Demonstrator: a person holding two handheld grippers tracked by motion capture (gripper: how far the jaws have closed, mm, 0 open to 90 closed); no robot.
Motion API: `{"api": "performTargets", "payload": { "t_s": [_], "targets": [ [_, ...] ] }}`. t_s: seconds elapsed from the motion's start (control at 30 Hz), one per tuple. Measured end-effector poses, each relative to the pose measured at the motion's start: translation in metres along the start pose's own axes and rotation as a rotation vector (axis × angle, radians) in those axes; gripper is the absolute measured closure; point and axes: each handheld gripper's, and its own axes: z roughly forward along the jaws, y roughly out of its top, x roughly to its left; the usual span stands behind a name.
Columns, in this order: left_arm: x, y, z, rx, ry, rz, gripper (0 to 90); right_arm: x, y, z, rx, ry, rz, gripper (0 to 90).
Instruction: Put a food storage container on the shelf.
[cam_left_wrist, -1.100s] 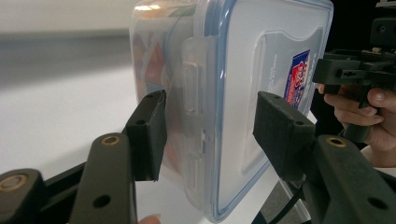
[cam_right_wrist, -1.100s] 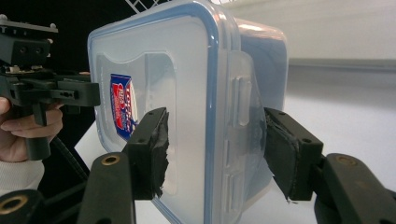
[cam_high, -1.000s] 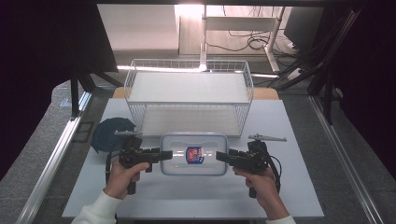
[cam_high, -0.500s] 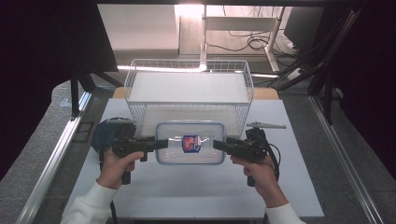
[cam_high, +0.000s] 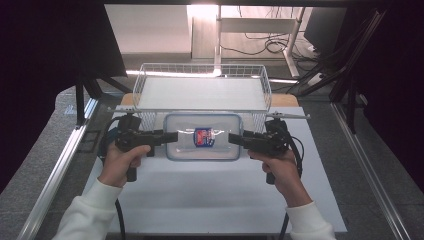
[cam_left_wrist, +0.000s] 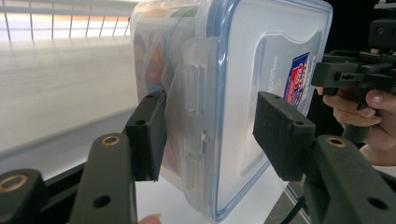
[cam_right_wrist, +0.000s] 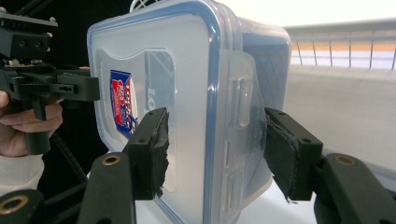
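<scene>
A clear plastic container with a blue-rimmed lid and a red and blue label hangs level above the white mat, just in front of the wire basket. My left gripper is shut on its left end, pads on lid and underside around the side latch. My right gripper is shut on the opposite end in the same way. In the left gripper view my own jaws clamp the container, with the right gripper beyond. In the right gripper view the jaws clamp the container, with the left gripper behind.
The white wire basket stands at the back of the white mat, its front rim level with the container's far edge. Metal rails run along both table sides. Cables trail from both grippers beside the hands.
Both grippers have lifted the container off the mat and carried it a little toward the basket. It stays level between them.
</scene>
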Motion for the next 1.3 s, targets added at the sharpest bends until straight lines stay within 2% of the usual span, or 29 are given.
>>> {"api": "performTargets", "payload": {
  "t_s": [0.23,0.47,0.9,1.3],
  "targets": [
    [-0.006,0.017,-0.005,-0.017,0.002,0.028,45.5,0.004,0.017,-0.005,-0.023,0.002,-0.023,42.7],
    [-0.006,0.031,-0.008,-0.035,-0.006,0.031,45.4,0.008,0.034,-0.007,-0.033,-0.004,-0.047,42.7],
    [-0.002,0.054,-0.01,-0.039,0.003,0.039,45.5,0.005,0.057,0.0,-0.033,0.008,-0.051,43.0],
    [-0.001,0.077,-0.008,-0.047,-0.001,0.047,45.2,0.003,0.081,-0.001,-0.035,-0.007,-0.06,43.0]
  ]
}}
